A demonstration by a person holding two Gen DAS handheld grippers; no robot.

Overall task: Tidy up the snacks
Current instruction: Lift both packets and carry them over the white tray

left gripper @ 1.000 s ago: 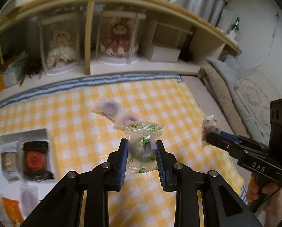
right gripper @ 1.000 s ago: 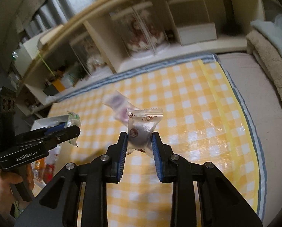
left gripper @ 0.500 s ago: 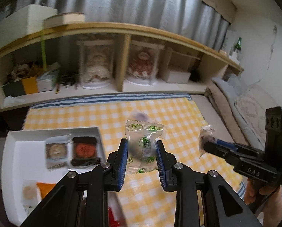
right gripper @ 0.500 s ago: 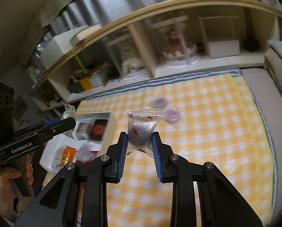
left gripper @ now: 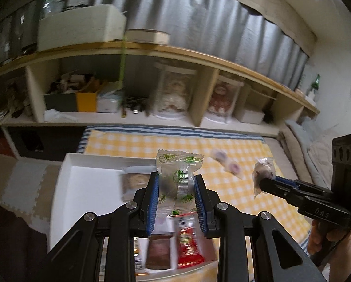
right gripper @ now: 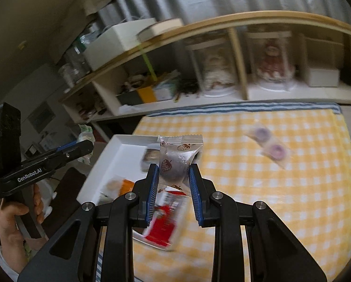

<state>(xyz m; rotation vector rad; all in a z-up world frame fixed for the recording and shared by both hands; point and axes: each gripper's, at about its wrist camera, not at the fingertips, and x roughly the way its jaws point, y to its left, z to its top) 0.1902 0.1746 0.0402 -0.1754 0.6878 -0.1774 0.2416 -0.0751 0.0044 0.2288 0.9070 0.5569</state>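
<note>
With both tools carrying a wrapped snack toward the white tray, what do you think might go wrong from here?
1. Each tool pinches only crinkly film: the left tool holds the green-printed snack, the right tool the brown-printed snack. Either might slip out mid-carry.
2. The white tray already holds several packets, so a release may land on top of one.
3. Two purple snacks lie on the checked cloth and might be overlooked.
</note>
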